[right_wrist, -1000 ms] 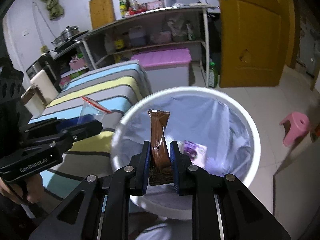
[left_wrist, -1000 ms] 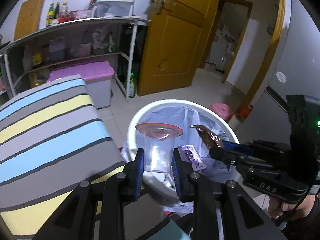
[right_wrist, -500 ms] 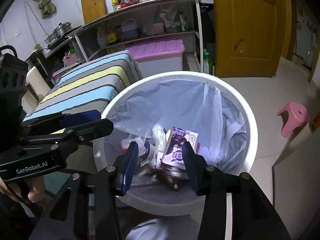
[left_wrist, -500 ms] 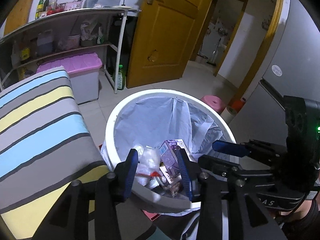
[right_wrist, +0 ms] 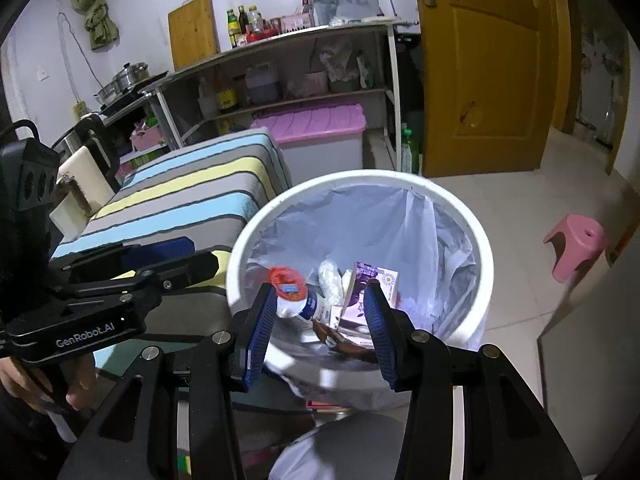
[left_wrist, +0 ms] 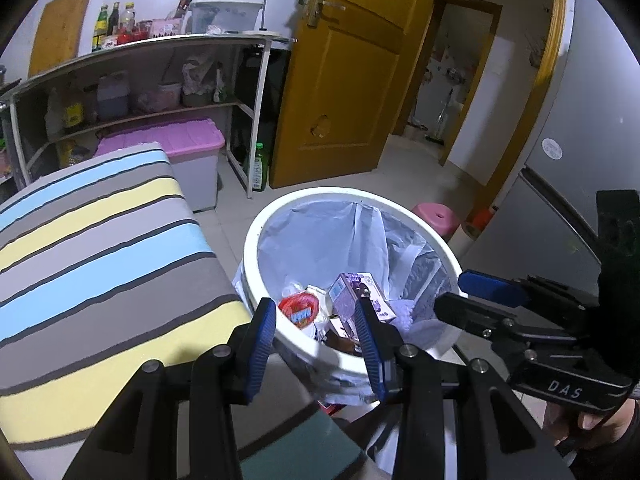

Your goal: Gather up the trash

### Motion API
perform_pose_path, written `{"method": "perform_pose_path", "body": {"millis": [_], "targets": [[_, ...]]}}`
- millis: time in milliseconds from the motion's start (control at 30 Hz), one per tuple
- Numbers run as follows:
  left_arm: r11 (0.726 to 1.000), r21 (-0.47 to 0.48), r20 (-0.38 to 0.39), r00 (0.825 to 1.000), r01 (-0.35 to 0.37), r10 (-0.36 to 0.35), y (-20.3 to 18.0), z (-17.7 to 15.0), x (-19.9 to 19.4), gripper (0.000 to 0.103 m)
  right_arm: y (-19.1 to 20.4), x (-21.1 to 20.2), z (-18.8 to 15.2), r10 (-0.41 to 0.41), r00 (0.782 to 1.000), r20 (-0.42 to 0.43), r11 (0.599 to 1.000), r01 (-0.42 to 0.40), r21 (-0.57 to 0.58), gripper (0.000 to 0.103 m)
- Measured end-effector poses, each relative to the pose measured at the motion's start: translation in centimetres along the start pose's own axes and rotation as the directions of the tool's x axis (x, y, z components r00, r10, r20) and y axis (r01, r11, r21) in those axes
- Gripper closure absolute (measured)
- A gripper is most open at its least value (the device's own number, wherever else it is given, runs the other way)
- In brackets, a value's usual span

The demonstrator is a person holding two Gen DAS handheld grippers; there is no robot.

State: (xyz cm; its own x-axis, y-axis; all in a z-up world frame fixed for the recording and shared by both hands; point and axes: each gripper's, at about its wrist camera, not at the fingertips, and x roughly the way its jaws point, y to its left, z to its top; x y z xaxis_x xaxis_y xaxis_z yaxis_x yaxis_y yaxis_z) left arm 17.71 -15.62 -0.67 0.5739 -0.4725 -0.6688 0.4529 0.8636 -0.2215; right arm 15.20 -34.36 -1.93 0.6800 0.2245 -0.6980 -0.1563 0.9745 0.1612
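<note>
A white trash bin (left_wrist: 256, 240) (right_wrist: 476, 236) lined with a pale plastic bag stands on the floor beside the striped table. Inside lie a clear cup with a red rim (left_wrist: 299, 309) (right_wrist: 291, 288), a purple carton (left_wrist: 356, 288) (right_wrist: 370, 284), white wads and a brown wrapper (right_wrist: 340, 342). My left gripper (left_wrist: 316, 316) hangs open above the bin's near rim, nothing between its fingers. My right gripper (right_wrist: 322, 298) is open too, over the bin's near side, and empty. Each gripper shows in the other's view: the right gripper (left_wrist: 476, 296), the left gripper (right_wrist: 176, 258).
A table with a striped cloth (left_wrist: 92, 248) (right_wrist: 192, 192) flanks the bin on the left. Behind are a shelf rack (left_wrist: 132, 80), a pink-lidded box (right_wrist: 316, 128), a yellow door (left_wrist: 344, 80), a pink stool (right_wrist: 576, 244) and a grey fridge (left_wrist: 580, 160).
Both grippers opened over the bin. The clear cup left the left gripper and the brown wrapper left the right; both now lie inside. The grippers then drew back a little from the bin.
</note>
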Motion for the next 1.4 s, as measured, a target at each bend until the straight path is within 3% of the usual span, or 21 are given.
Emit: {"method": "perform_pose_path", "body": {"millis": [567, 1400], "targets": [[0.998, -0.028, 0.058, 0.997, -0.056, 0.057, -0.3, -3.2, -5.4, 0.062, 3.1, -4.0, -2.2, 0.004, 0.999, 0.054, 0.999, -0.002, -0.047, 0.057], [0.997, -0.025, 0.059, 0.996, -0.067, 0.068, -0.3, -4.4, -6.1, 0.062, 3.7, -4.4, -2.6, 0.014, 0.998, 0.058, 0.998, -0.011, -0.054, 0.057]]}}
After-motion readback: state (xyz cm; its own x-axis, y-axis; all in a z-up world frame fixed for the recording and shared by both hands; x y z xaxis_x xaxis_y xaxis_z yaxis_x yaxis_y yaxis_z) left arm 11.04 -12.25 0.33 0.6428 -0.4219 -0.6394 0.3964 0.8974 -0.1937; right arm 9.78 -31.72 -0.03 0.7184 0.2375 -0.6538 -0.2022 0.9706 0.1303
